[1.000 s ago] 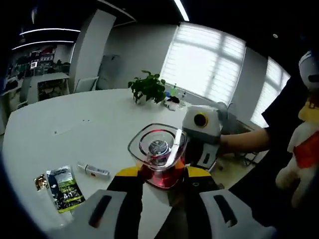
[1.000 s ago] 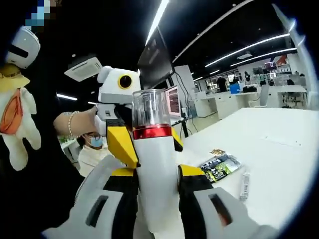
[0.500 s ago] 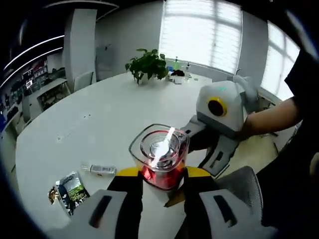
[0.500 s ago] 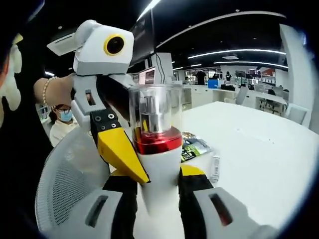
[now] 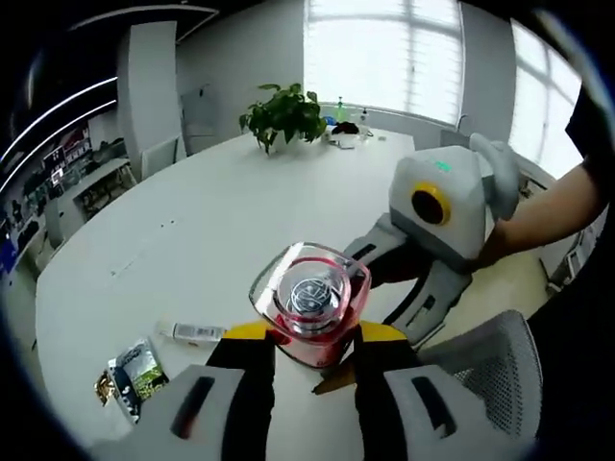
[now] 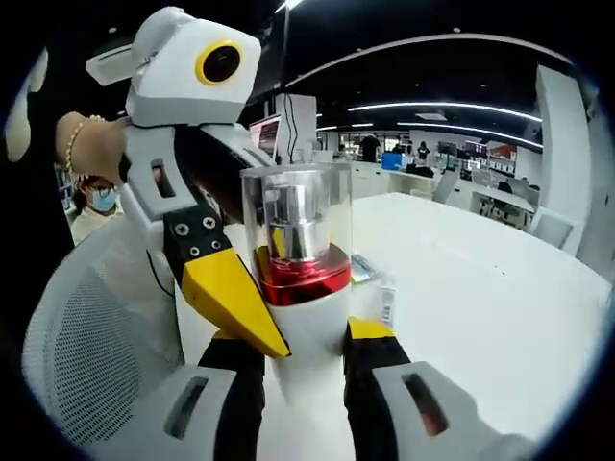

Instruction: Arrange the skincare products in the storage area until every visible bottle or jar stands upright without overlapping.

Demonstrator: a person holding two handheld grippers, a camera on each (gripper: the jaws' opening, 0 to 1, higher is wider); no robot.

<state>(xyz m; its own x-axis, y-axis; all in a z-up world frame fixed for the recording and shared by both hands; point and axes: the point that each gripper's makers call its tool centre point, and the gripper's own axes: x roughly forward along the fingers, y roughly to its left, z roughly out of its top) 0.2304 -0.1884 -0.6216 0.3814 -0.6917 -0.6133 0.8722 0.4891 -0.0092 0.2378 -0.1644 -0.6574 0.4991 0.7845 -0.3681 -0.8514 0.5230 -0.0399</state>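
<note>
Both grippers are holding one pump bottle (image 6: 296, 288) up in the air, over the edge of the big white table (image 5: 192, 240), so it is not yet standing in its place. In the left gripper view, on the far left, a green sachet (image 5: 133, 370) and a small white tube (image 5: 197, 332) are lying flat on the table, well apart from the bottle. In the middle, the left gripper (image 5: 309, 338) is pinching the bottle at its red collar, under the clear cap. To the right, the right gripper (image 5: 423, 240) is coming in from the side, with a mesh chair (image 5: 480, 370) below it. In the right gripper view, the right gripper (image 6: 300, 338) is squeezing the bottle's white body between its jaws. I think the next move is to set the bottle down upright on a bare part of the table and let go slowly. The two grippers are crowding each other, and the chair is close under the bottle.
</note>
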